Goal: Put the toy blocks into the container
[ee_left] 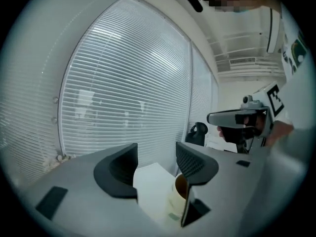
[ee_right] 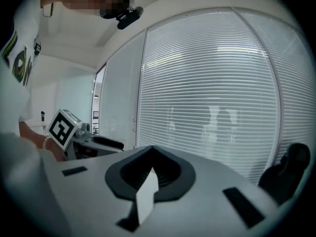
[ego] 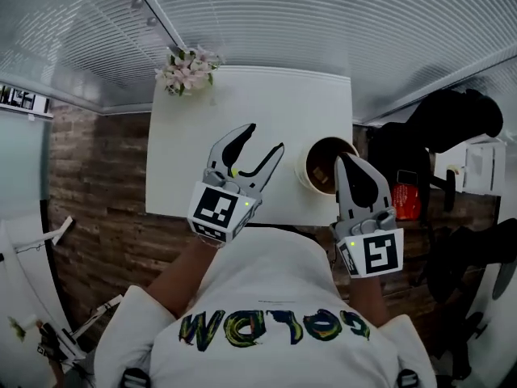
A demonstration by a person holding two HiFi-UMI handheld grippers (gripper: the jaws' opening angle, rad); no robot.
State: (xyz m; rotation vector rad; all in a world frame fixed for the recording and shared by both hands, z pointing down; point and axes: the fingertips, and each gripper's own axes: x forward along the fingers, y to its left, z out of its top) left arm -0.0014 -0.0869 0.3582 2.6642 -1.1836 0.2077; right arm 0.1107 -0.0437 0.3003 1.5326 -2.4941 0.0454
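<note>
The container [ego: 307, 176], a round tub with a dark brown inside, stands on the white table [ego: 242, 103] near its front right corner. A small yellowish piece [ego: 321, 173] lies inside it; I cannot make out what it is. No loose blocks show on the table. My left gripper [ego: 265, 138] hangs above the table's front middle, left of the container, open with nothing between its jaws. In the left gripper view [ee_left: 157, 152] the container [ee_left: 177, 194] sits low between the jaws. My right gripper [ego: 342, 160] is shut and empty just right of the container, its tips touching [ee_right: 148, 151].
A pot of pale flowers [ego: 187, 69] sits at the table's far left corner. A black office chair [ego: 452, 120] and a red object [ego: 406, 200] lie beyond the table's right edge. Window blinds [ee_left: 123, 93] run behind the table. The person's white shirt [ego: 266, 297] fills the foreground.
</note>
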